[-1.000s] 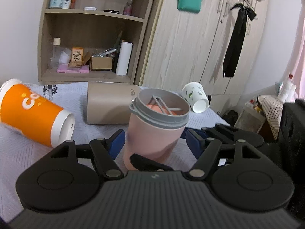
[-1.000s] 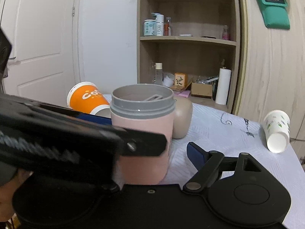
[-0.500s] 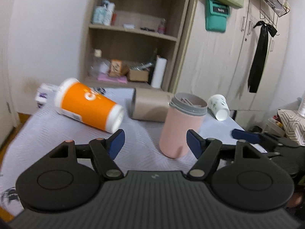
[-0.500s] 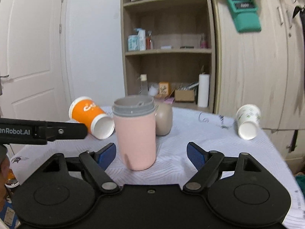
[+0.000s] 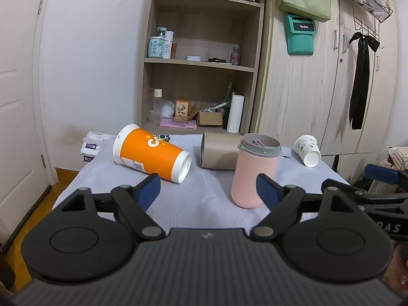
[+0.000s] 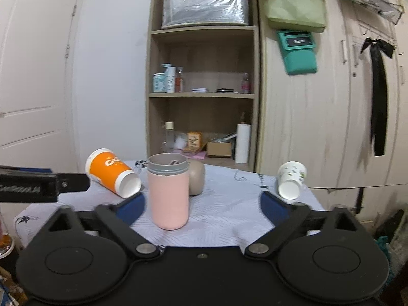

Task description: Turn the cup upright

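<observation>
1. The pink cup point(image 5: 253, 176) stood upright on the tabletop point(image 5: 204, 199), its grey rim at the top and its mouth open upward.
2. The left claw point(image 5: 207, 191) was spread wide and held nothing; its blue-padded fingers point(image 5: 149, 191) hung over the near part of the tabletop, with the pink cup just beyond the right-hand finger and apart from it.
3. The right claw point(image 6: 201, 205) was likewise wide apart and empty; in its own view the pink cup point(image 6: 169, 193) stood between the two fingers but farther out, touching neither.
4. An orange paper cup point(image 5: 150, 153) lay on its side to the left of the pink cup, its white open mouth turned toward the cameras.
5. A beige tumbler point(image 5: 219, 150) lay on its side just behind the pink cup; I could not tell whether the two touched.
6. A small white printed paper cup point(image 5: 308, 150) lay tipped over near the right far edge of the tabletop, well apart from the others.
7. Behind the tabletop stood a wooden shelf unit point(image 5: 204, 63) with bottles and boxes, and beside it a wardrobe point(image 5: 331, 89).
</observation>
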Motion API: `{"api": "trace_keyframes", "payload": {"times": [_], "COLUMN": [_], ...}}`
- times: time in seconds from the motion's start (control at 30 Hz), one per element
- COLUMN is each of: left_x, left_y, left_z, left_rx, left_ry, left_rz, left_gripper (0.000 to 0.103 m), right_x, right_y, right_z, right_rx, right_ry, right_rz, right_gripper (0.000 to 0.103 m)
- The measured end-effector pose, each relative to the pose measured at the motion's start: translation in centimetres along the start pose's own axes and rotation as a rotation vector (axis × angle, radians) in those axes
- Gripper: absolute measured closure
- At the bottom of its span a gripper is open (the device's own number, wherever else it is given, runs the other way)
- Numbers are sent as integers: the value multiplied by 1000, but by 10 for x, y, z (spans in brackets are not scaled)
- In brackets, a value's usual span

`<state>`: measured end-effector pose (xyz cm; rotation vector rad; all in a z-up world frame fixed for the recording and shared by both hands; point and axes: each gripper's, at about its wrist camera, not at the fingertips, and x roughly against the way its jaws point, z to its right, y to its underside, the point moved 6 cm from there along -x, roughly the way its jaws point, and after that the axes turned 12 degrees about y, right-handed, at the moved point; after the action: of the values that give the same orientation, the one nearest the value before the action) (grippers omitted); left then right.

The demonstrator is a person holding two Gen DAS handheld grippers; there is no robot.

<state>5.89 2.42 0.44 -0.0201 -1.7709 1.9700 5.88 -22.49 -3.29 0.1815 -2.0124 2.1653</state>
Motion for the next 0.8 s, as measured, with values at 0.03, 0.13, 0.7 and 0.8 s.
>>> {"api": "trace_keyframes", "payload": {"times": [0.03, 0.13, 0.7, 0.8], "left_x": [1, 5, 6, 5], "left_y": [1, 1, 8, 9], "left_z": [0, 2, -3, -2], "left_rx": [-2, -12, 6, 5], "left_ry": [-2, -20, -85, -85], "left_rz": [0, 11, -40, -46], "left_gripper": [14, 4, 0, 0], "right_x": [2, 2, 10, 10], "right_y": [0, 3, 6, 6], "right_z": [0, 3, 16, 18], "right_rx": [0, -13, -40, -42], "right_ry": [15, 54, 118, 126], "right_rz": [4, -17, -43, -45], "right_gripper": [0, 0, 0, 0]}}
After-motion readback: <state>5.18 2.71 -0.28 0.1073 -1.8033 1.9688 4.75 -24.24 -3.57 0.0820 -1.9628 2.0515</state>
